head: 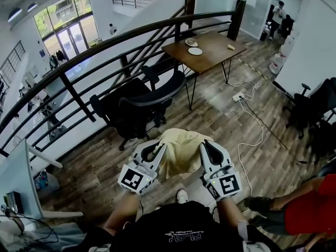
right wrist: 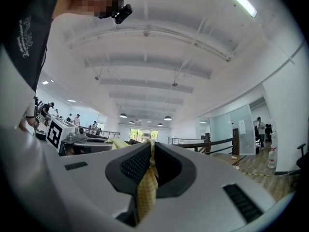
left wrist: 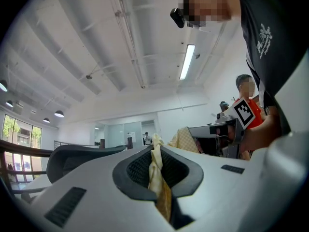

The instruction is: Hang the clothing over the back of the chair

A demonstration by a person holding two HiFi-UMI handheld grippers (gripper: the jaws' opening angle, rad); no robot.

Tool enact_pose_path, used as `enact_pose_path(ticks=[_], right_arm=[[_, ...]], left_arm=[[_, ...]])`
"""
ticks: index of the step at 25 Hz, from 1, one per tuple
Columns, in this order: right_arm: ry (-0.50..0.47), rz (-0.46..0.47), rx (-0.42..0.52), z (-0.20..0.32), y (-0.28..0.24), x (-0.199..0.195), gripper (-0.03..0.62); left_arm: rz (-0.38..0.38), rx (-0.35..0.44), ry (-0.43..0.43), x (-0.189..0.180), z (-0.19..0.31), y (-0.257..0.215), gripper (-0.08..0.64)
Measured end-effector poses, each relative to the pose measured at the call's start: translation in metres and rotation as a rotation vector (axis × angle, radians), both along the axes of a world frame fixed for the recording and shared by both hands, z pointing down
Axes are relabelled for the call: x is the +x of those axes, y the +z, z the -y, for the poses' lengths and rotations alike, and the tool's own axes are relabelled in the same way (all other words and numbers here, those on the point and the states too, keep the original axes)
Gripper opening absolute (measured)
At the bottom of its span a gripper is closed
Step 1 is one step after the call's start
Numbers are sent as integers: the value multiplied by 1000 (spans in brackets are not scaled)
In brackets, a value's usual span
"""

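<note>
The pale yellow checked cloth garment (head: 181, 151) sags, crumpled, between the left gripper (head: 157, 149) and the right gripper (head: 205, 147); each one pinches its edge tightly.

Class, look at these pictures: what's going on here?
A person holds a gripper in each hand. The left gripper and the right gripper are each shut on the yellow garment, holding it up between them. A black office chair stands just ahead; the garment is not yet over its back.
</note>
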State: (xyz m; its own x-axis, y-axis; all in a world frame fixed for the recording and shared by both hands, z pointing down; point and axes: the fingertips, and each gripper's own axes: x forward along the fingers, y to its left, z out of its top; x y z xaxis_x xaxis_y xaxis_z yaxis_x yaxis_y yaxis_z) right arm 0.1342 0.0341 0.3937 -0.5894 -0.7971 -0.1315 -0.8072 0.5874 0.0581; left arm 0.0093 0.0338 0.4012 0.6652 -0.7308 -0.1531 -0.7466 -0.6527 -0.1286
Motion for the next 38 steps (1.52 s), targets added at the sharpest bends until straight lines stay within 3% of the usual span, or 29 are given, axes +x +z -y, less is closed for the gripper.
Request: enact_pose_path(ticks=[6, 13, 18, 27, 34, 38], right_arm=[[-46, 4, 11, 30, -3, 5, 32], [-117, 80, 45, 60, -16, 6, 32], [-195, 25, 38, 79, -2, 7, 32], [-307, 55, 20, 115, -1, -1, 32], [-332, 147, 41, 130, -22, -8, 32], [-336, 151, 70, 142, -29, -16, 32]], left_arm=[[13, 1, -38, 6, 24, -2, 25], [42, 10, -87, 11, 48, -4, 25], [34, 20, -129, 16, 63, -3, 25], [39, 4, -203, 17, 91, -6, 25], [51, 33, -245, 7, 98, -21, 25], [55, 60, -256, -2, 106, -27, 25]])
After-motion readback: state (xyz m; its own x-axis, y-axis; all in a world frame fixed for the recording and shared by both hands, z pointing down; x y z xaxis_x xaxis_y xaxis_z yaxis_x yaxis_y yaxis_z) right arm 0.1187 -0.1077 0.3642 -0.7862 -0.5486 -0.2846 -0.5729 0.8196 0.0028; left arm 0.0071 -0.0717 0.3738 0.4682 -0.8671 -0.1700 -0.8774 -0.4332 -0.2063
